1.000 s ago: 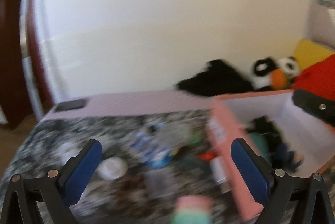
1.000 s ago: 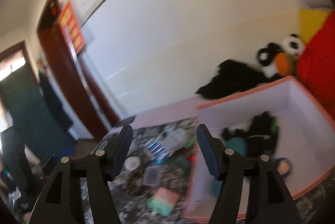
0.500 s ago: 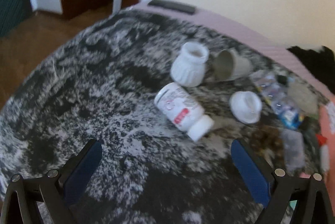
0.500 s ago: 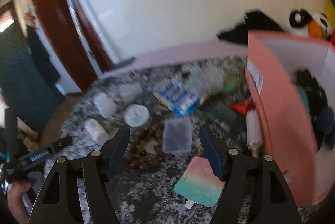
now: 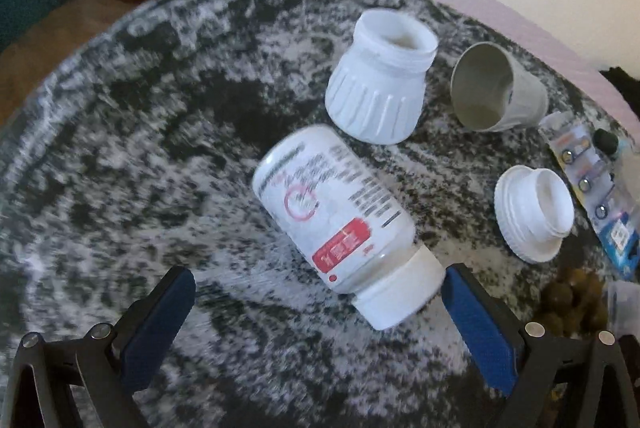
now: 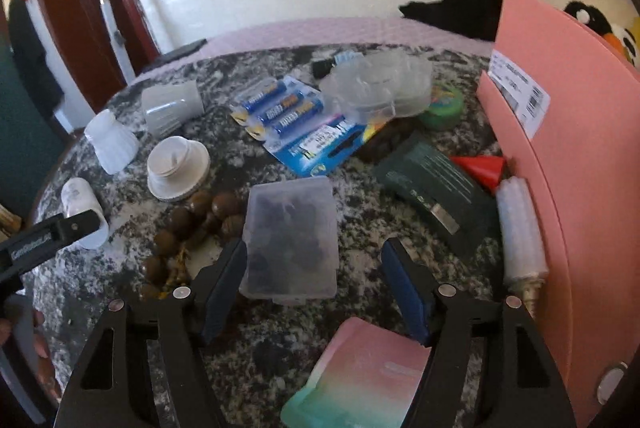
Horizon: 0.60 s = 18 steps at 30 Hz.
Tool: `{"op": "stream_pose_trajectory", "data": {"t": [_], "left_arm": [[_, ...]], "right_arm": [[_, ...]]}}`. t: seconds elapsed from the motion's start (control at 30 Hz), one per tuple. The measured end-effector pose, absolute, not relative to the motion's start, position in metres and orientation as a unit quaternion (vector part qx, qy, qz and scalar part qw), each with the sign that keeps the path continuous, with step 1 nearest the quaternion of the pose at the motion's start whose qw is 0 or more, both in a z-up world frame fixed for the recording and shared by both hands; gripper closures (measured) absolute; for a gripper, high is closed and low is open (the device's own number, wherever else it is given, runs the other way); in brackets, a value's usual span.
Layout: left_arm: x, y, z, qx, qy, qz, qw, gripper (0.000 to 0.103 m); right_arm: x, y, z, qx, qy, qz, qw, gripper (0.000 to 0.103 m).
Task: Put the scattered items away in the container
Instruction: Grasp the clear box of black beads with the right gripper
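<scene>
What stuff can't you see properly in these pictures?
- Words on the pill bottle: left wrist view, blurred.
- Inside the pink box: right wrist view, its own wall hides it.
- Inside the frosted plastic case: right wrist view, cloudy lid.
- Pastel card: cut off by the bottom edge.

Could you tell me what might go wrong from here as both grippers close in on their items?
The pill bottle lies on its side, off-centre toward the left gripper's right jaw, so closing may roll it into the ribbed white jar.

The right gripper's open jaws straddle the clear plastic case; the brown beads sit right beside the left jaw and could get pinched or scattered.
</scene>
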State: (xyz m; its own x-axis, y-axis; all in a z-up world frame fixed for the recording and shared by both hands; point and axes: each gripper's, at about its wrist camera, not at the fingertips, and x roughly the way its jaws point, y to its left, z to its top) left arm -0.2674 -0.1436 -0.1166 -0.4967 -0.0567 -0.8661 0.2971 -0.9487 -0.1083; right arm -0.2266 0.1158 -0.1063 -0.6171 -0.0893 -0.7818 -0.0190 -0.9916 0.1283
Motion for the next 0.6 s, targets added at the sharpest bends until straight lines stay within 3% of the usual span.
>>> {"op": "stream_pose_trajectory", "data": {"t": [0.13,0.17,0.2,0.27,0.3,0.6], "left_arm": [[-0.271,-0.140,-0.125,0.494,0.096,-0.856,0.116,0.002],[-0.269,-0.139,-0.124,0.487,0.092,-0.861,0.115,0.012],[-0.268,-0.139,-0.121,0.482,0.089,-0.864,0.113,0.036],[-0.264,-0.141,-0.114,0.477,0.087,-0.868,0.108,0.070],[-0.261,-0.143,-0.110,0.474,0.091,-0.869,0.106,0.090],[-0.220,-0.155,-0.068,0.443,0.104,-0.886,0.088,0.092]], "right_arm": [[-0.235,0.112,-0.116,0.447,-0.080,-0.890,0.051,0.028],[-0.237,0.112,-0.119,0.448,-0.089,-0.887,0.063,0.030],[-0.237,0.112,-0.120,0.449,-0.086,-0.887,0.063,0.035],[-0.236,0.112,-0.116,0.443,-0.079,-0.891,0.062,0.046],[-0.235,0.113,-0.113,0.441,-0.079,-0.892,0.062,0.047],[-0.211,0.116,-0.075,0.422,-0.099,-0.897,0.085,0.047]]}}
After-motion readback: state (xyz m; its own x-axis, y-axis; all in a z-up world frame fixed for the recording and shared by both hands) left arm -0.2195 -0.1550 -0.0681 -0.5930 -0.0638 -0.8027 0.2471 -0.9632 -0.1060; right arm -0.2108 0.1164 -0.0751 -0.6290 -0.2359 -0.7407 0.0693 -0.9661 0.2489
